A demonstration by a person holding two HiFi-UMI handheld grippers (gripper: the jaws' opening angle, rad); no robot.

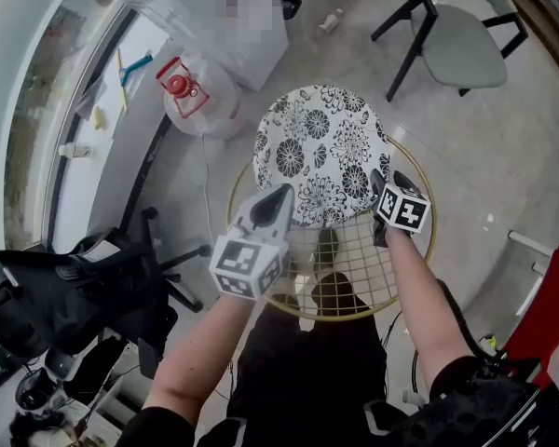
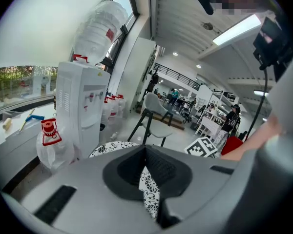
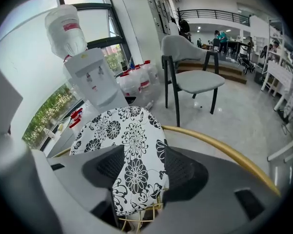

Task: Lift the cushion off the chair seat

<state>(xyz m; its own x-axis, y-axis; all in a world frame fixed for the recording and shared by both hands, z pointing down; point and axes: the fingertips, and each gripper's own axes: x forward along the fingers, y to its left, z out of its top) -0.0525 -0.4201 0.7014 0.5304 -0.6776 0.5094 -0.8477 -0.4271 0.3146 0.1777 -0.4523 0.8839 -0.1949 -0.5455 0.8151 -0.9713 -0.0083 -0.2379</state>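
A round white cushion [image 1: 321, 152] with black flowers lies tilted over the gold wire chair [image 1: 427, 250], its near edge down at the wire seat. My left gripper [image 1: 272, 205] is shut on the cushion's near left edge; in the left gripper view a thin wedge of the cushion [image 2: 150, 194] is pinched between the jaws of that gripper [image 2: 147, 172]. My right gripper [image 1: 382, 194] is at the near right edge. In the right gripper view the cushion [image 3: 122, 130] runs between that gripper's [image 3: 136, 172] wide-set pads, which do not seem to press on it. The chair's gold rim [image 3: 224, 150] curves just behind.
A water dispenser [image 1: 233, 17] and a bagged bottle with a red cap [image 1: 191, 91] stand at the back left. A grey chair with black legs [image 1: 461, 40] is at the back right. A black office chair [image 1: 93, 287] is at the near left, and something red [image 1: 554, 315] at the right edge.
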